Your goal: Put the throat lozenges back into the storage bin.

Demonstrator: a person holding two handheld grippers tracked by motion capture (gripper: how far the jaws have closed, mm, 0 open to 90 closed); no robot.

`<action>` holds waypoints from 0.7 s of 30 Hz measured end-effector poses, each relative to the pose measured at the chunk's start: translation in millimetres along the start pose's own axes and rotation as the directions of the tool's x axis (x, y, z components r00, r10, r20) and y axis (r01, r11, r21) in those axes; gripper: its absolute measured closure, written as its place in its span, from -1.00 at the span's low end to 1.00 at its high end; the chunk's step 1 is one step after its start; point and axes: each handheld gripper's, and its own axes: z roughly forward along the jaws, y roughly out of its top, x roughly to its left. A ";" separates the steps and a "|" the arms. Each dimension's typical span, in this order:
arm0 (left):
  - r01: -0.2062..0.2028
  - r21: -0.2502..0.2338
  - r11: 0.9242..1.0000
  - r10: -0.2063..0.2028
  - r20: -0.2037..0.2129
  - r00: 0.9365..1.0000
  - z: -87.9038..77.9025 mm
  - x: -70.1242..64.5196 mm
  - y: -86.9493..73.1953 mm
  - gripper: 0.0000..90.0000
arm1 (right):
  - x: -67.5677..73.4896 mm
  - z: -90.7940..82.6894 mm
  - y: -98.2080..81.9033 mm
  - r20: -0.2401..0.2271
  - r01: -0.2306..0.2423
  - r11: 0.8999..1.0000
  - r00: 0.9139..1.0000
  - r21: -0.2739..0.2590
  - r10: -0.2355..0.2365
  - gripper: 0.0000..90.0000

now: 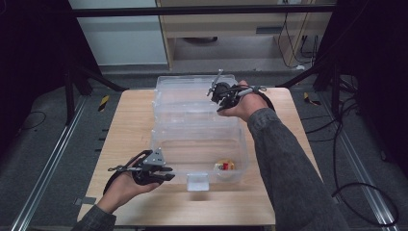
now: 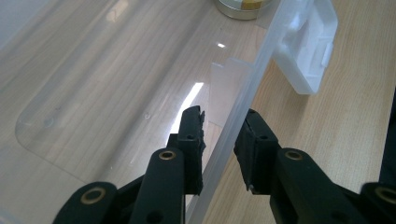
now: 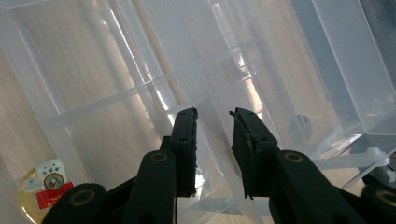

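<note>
Plastic box (image 1: pixel 195 144) sits mid-surface, near the front edge: light, see-through, bendy and slippery. Left tongs (image 2: pixel 219 140) pinch its front wall; right tongs (image 3: pixel 212 135) pinch the open lid (image 1: pixel 192 94). Stiff rims are best to hold.

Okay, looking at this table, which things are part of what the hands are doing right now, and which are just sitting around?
In the job:
- clear plastic box, near wall between the left tool jaws
- hinged lid, edge between the right tool jaws
- white latch on the box front

Just lying about:
- small round tin inside the box
- wooden table
- cables on the floor
</note>
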 end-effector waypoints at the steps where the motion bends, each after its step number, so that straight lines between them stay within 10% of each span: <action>1: -0.001 0.001 1.000 0.001 0.000 1.000 0.0 0.0 0.2 0.60 | 0.0 0.2 0.5 0.000 0.001 1.000 1.000 0.003 -0.001 0.57; 21: 0.021 -0.002 1.000 -0.021 -0.031 0.999 0.8 -3.0 0.5 0.58 | 4.6 -7.9 3.0 -0.035 0.081 0.997 0.996 0.014 -0.080 0.80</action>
